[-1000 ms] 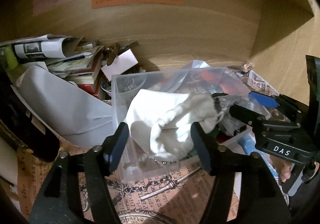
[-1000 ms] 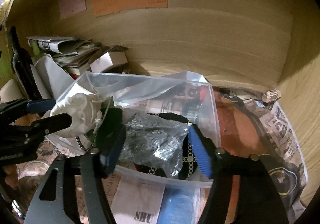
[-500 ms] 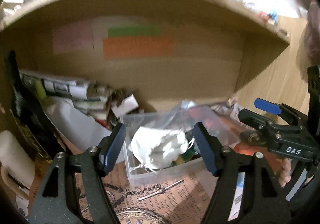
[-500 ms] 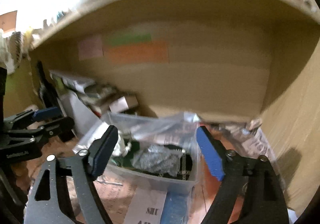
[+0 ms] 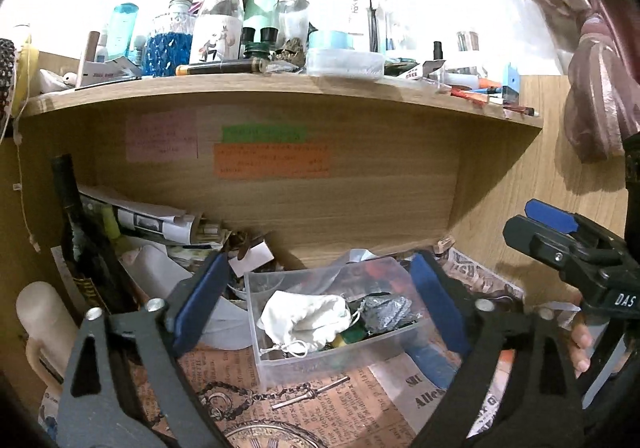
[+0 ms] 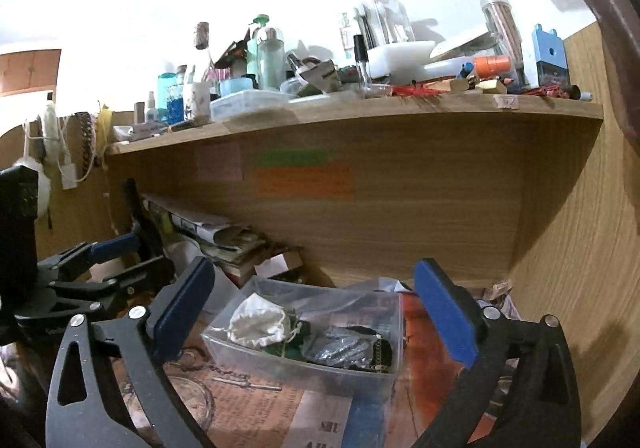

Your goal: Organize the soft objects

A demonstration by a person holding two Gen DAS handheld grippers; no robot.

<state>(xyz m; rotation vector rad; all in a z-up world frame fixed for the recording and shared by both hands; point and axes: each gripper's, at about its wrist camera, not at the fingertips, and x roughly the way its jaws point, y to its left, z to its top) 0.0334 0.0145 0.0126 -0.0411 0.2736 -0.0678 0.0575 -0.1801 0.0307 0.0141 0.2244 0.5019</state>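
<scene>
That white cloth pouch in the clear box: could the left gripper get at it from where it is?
Probably yes. The white pouch lies on top in the open clear box, and the left gripper is open, with nothing between them.

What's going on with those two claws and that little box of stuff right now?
Left gripper open, empty. Right gripper open, empty. White cloth pouch and silver pouch lie in the clear bin. Nothing blocking.

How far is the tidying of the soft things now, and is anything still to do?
It looks nearly finished. The white cloth pouch and the silver pouch already lie inside the clear plastic box. Nothing is in hand: the left tongs and the right tongs are both open and empty, held away from the box. No other loose soft item is clearly visible on the cluttered desk.
</scene>
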